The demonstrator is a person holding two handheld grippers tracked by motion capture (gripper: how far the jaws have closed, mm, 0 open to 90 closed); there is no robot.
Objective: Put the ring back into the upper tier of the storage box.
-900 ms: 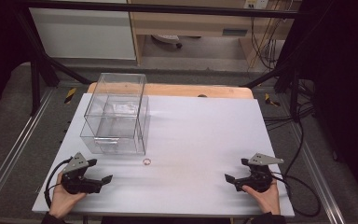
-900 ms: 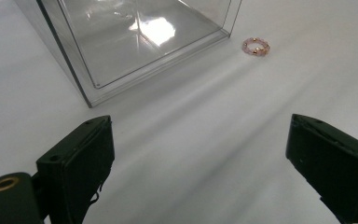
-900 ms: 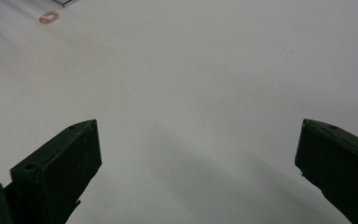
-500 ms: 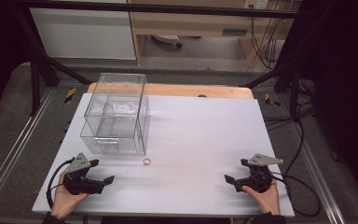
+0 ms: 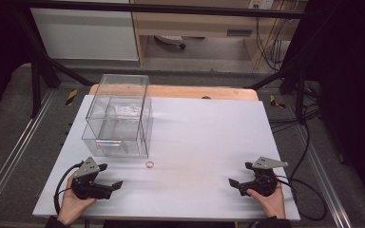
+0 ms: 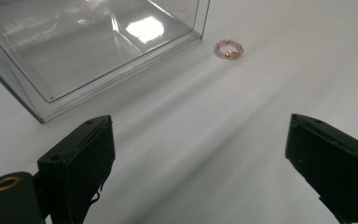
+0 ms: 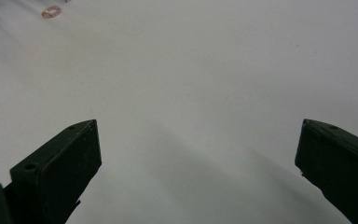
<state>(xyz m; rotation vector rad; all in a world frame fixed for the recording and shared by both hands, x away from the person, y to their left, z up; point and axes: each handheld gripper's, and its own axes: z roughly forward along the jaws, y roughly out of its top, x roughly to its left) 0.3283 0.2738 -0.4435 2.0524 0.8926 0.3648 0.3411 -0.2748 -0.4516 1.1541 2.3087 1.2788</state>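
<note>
The small beaded ring (image 5: pixel 149 165) is lying flat on the white worktop (image 5: pixel 209 142), near the middle of the front half, just beside the front right corner of the clear box (image 5: pixel 119 118) but not touching it. In the left gripper view the ring (image 6: pixel 229 49) is showing as pink beads with a few gold ones, sitting ahead of the jaws and well apart from them.

The left gripper (image 5: pixel 109 180) is resting near the front left corner of the worktop, its jaws standing wide apart and holding nothing. The right gripper (image 5: pixel 235 183) is resting near the front right corner, its jaws likewise spread and holding nothing; the ring (image 7: pixel 51 11) is appearing far off at the top left of its own view.

Progress, as judged: the work is only beginning. Nothing is being gripped, the box is standing empty as far as can be seen, and the ring is lying untouched. The reach, the pick-up and any placing into the box are all remaining.

Against the earlier frames, the left gripper is sitting slightly farther right along the front edge, turning toward the ring. The right gripper, the ring and the box are keeping their places.
</note>
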